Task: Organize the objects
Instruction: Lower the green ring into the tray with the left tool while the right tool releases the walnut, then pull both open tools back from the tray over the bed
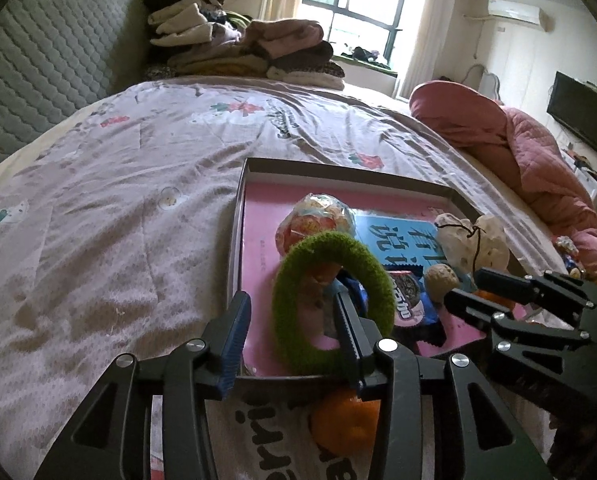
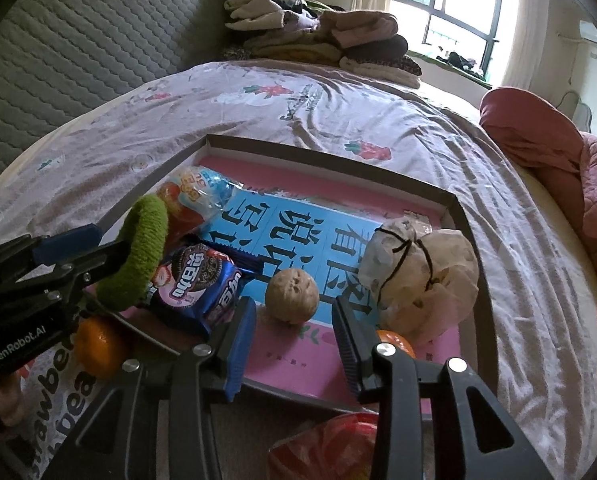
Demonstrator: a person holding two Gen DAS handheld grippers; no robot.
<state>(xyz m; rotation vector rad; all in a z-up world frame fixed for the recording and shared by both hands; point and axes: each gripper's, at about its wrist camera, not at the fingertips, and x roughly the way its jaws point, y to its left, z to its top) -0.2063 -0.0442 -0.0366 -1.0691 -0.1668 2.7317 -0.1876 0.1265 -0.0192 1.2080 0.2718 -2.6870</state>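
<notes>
A shallow dark-rimmed box (image 1: 354, 170) (image 2: 322, 152) lies on the bed, lined with a pink and blue book. In it are a snack bag (image 1: 318, 220) (image 2: 194, 192), an Oreo pack (image 1: 408, 300) (image 2: 202, 284), a walnut (image 1: 441, 280) (image 2: 292, 296) and a tied white pouch (image 1: 474, 240) (image 2: 422, 268). My left gripper (image 1: 290, 316) (image 2: 98, 246) is open; a green fuzzy ring (image 1: 330, 300) (image 2: 138, 256) hangs on its right finger over the box's near left corner. My right gripper (image 2: 294, 324) (image 1: 464, 284) is open and empty, just before the walnut.
An orange (image 1: 346, 420) (image 2: 96, 346) lies on the bedcover outside the box's near edge; another orange (image 2: 394, 340) sits by my right finger. A red wrapper (image 2: 330, 444) lies near. Folded clothes (image 1: 242, 44) and a pink quilt (image 1: 538, 152) lie beyond.
</notes>
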